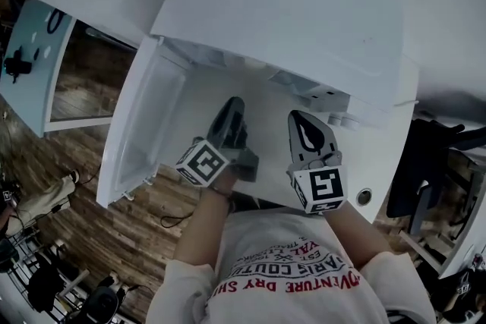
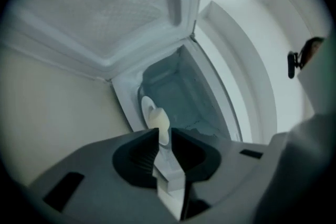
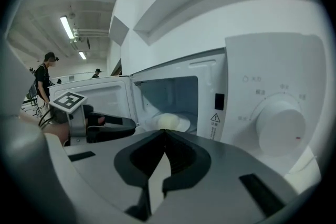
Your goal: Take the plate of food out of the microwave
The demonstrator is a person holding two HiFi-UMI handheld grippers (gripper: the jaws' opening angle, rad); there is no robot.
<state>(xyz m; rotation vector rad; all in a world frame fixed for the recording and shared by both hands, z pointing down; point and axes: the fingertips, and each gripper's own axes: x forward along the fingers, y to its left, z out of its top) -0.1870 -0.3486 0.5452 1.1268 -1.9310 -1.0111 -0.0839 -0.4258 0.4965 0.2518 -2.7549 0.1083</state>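
The white microwave (image 1: 304,26) stands with its door (image 1: 140,133) swung open to the left. Inside, a white plate (image 3: 181,124) carries a pale lump of food (image 3: 167,122); the left gripper view shows the plate (image 2: 146,106) and the food (image 2: 159,119) tipped sideways. My left gripper (image 1: 231,108) hovers in front of the cavity beside the door, outside it, jaws a narrow gap apart and holding nothing (image 2: 164,132). My right gripper (image 1: 301,119) is level with it to the right, short of the opening, its jaws shut and empty (image 3: 164,132).
To the right of the cavity is the control panel with a large white dial (image 3: 281,126). A black chair (image 1: 433,155) stands at the right and a pale desk (image 1: 34,57) at the left, on wooden floor. A person (image 3: 44,76) stands far behind.
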